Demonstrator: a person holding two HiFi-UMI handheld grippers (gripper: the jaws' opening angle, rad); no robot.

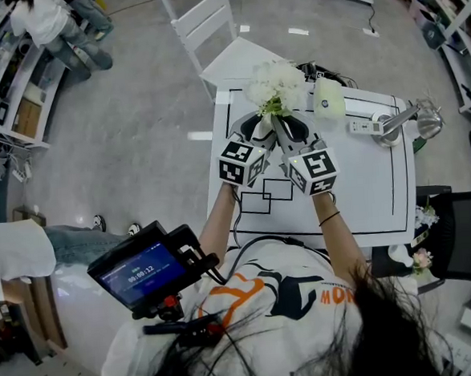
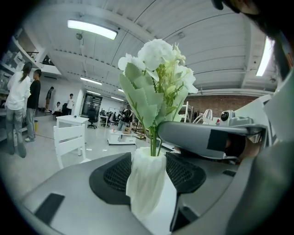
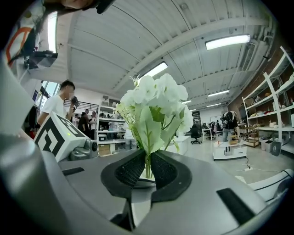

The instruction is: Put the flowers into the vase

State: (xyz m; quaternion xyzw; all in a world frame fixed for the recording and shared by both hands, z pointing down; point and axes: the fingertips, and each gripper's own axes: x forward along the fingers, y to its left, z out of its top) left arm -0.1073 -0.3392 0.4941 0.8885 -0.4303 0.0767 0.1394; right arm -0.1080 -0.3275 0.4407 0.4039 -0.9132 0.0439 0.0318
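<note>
A bunch of white flowers [image 1: 275, 84] with green leaves stands upright over the far part of the white table [image 1: 356, 191]. My right gripper [image 1: 286, 126] is shut on the thin green stems [image 3: 147, 166], which sit between its black pads, and the blooms [image 3: 154, 103] rise just above. My left gripper [image 1: 255, 127] is shut on a white ribbed vase [image 2: 146, 183], held wide between its pads. In the left gripper view the stems [image 2: 154, 144] enter the vase's mouth and the right gripper's grey jaw crosses close behind. In the head view the grippers hide the vase.
On the table's far right lie a white power strip [image 1: 364, 125], a metal object [image 1: 428, 117] and a pale green object [image 1: 328, 98]. A white chair [image 1: 208, 24] stands beyond the table. A black chair [image 1: 464, 231] with more flowers [image 1: 421, 258] is at the right.
</note>
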